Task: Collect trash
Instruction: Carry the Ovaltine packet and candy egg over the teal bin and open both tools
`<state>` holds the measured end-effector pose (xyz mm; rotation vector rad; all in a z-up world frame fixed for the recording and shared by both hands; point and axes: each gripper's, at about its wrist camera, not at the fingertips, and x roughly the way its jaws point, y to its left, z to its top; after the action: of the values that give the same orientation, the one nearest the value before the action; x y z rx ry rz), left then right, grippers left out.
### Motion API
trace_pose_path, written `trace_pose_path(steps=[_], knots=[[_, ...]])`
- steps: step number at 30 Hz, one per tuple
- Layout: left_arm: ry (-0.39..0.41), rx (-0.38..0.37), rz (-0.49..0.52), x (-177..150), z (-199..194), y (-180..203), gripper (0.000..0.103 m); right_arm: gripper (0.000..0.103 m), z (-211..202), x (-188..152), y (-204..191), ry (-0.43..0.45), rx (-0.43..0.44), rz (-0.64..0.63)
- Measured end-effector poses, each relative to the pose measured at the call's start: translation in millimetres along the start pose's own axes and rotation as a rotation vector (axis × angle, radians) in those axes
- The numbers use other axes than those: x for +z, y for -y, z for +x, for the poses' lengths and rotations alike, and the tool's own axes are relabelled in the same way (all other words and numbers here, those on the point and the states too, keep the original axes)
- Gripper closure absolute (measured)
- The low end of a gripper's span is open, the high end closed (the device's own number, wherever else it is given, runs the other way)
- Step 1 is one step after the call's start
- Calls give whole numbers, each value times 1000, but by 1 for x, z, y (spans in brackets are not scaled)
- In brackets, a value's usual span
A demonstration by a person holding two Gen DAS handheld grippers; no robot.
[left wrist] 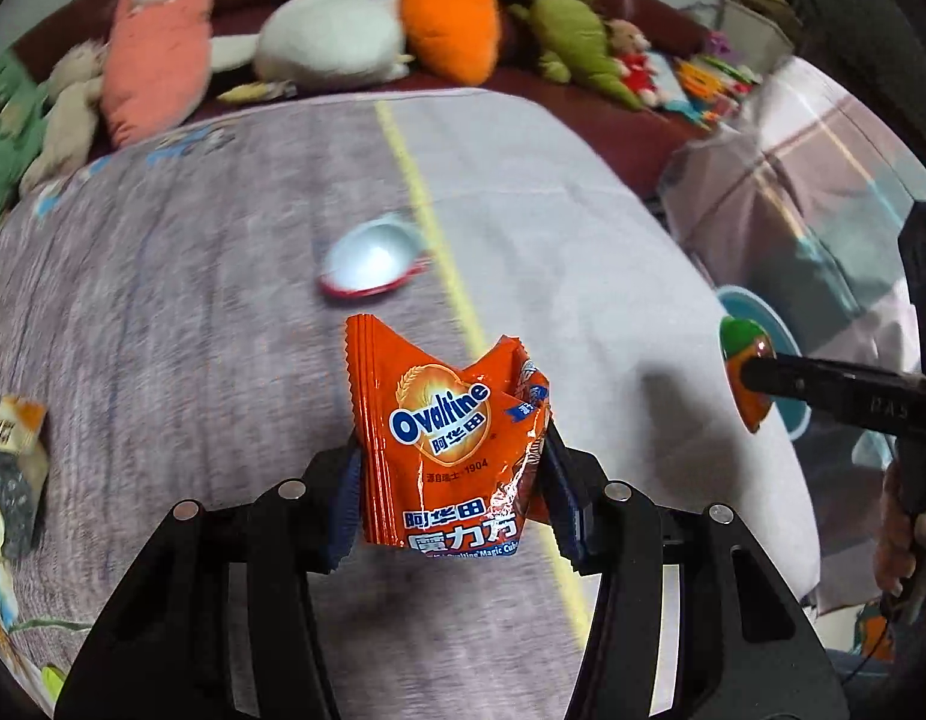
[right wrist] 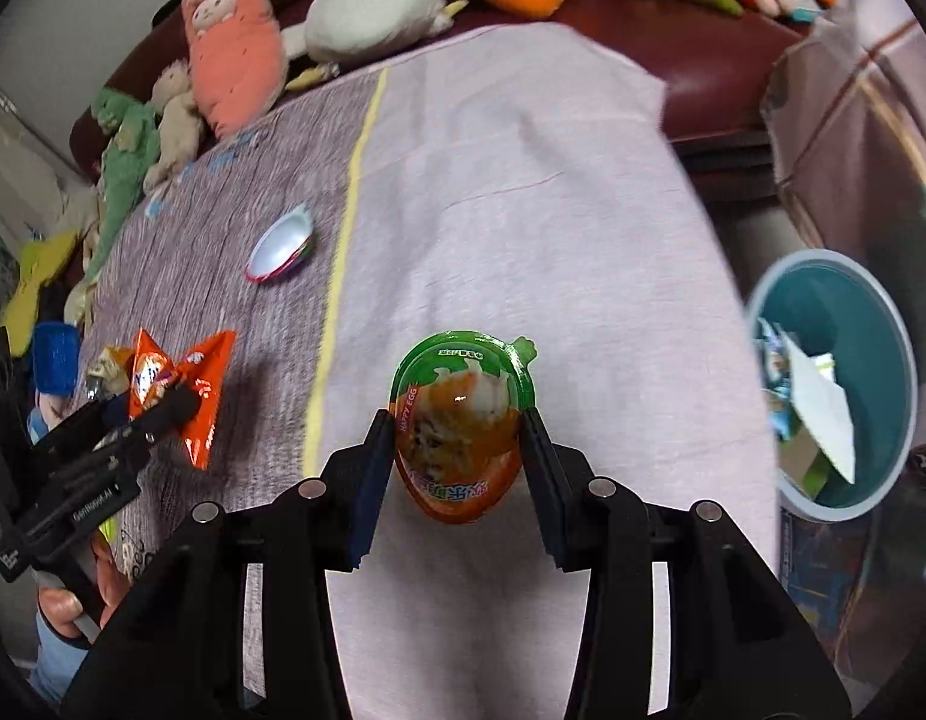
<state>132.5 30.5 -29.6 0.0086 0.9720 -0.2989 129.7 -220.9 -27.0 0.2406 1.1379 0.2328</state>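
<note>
My left gripper [left wrist: 450,480] is shut on an orange Ovaltine wrapper [left wrist: 444,438] and holds it above the cloth-covered table [left wrist: 553,228]. It also shows in the right wrist view [right wrist: 180,396]. My right gripper [right wrist: 456,468] is shut on an orange and green egg-shaped capsule [right wrist: 463,420], held above the table; the capsule shows in the left wrist view [left wrist: 745,372]. A white egg half shell [left wrist: 372,261] lies on the table ahead [right wrist: 279,252]. A teal trash bin [right wrist: 835,384] with papers inside stands off the table's right edge.
Another crumpled wrapper [left wrist: 12,456] lies at the table's left. Plush toys [left wrist: 444,18] line a dark red sofa [right wrist: 703,66] behind the table. A cloth-draped piece of furniture [left wrist: 793,180] stands to the right.
</note>
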Motion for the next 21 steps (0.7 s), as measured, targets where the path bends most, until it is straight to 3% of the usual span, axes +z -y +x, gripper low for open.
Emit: trace_pose_path(steps=[7,15,21], knots=[[-18,-51,97,16,13,71,50,62,-34,-4,55,67,-18,69],[-46,-138,216,32,33,160,50,62,-82,-13,148,185,-55,225],[-81,-183,302,39,55,226,50,62,-102,-22,212,221,-94,328]])
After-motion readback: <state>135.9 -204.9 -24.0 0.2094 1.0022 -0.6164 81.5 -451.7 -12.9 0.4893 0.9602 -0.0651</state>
